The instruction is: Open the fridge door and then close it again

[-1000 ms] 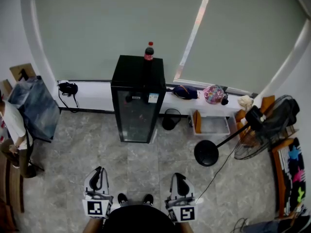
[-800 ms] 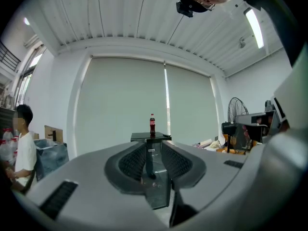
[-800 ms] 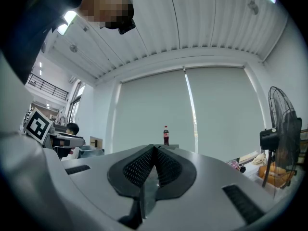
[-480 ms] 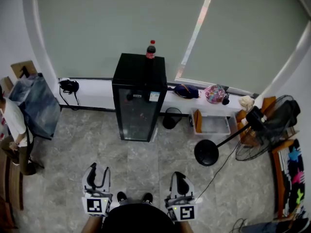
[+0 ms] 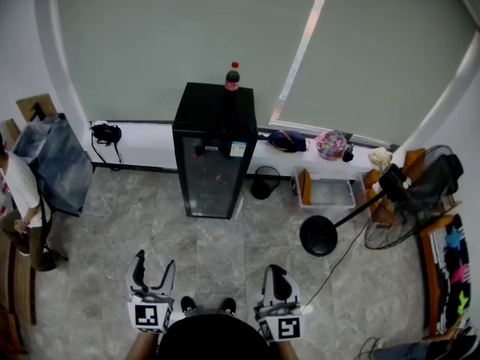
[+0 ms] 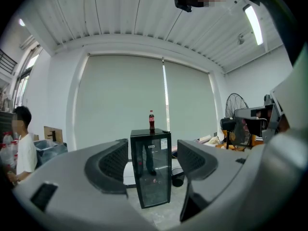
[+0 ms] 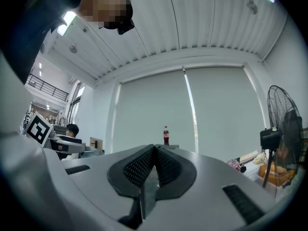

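**A:** Can anyone tell what's inside the fridge [image 5: 214,160]?

**B:** Nope, its glass door [image 5: 210,180] is too dark to see through. In the right gripper view the jaws cover the fridge, so only the cola bottle [image 5: 232,76] on top peeks out. It stands upright at upper centre, door shut and facing the person.

**A:** Grippers?

**B:** The left gripper [image 5: 153,270] has just been opening, with nothing between its jaws. The right gripper [image 5: 275,274] is clenched and empty. Both sit at the bottom of the frame, well apart from the fridge.

The small black fridge [image 5: 215,111] stands upright on the grey floor [image 5: 225,250]. Its glass door [image 5: 211,177] faces us and looks shut, though it is far away.
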Demonstrator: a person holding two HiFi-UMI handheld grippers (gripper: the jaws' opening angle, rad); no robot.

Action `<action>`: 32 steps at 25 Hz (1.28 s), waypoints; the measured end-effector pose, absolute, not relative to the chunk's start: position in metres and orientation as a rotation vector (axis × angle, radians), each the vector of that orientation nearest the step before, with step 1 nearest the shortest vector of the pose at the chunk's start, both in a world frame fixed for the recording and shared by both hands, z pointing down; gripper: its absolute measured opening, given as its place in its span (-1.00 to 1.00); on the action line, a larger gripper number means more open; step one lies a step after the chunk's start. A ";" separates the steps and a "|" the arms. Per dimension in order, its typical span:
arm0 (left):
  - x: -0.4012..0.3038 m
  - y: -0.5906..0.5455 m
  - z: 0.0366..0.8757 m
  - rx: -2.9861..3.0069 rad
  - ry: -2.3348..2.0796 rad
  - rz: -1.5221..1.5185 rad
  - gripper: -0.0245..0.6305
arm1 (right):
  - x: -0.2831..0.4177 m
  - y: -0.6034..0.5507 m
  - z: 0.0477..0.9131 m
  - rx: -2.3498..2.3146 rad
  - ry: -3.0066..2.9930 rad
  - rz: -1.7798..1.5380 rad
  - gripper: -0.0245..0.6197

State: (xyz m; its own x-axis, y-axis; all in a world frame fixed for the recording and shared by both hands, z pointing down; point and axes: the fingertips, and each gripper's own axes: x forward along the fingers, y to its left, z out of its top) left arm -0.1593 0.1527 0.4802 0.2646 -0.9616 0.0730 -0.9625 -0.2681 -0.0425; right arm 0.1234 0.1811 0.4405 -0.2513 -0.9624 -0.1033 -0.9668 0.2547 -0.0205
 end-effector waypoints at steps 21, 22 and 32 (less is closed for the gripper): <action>-0.172 0.146 0.486 2.522 -1.839 0.196 0.58 | 0.112 0.182 0.440 -1.892 2.404 0.091 -0.90; -0.174 0.146 0.486 2.521 -1.830 0.202 0.58 | 0.111 0.183 0.439 -1.895 2.402 0.090 -0.90; -0.205 0.146 0.495 2.538 -1.778 0.204 0.58 | 0.076 0.192 0.439 -1.936 2.391 0.108 -0.90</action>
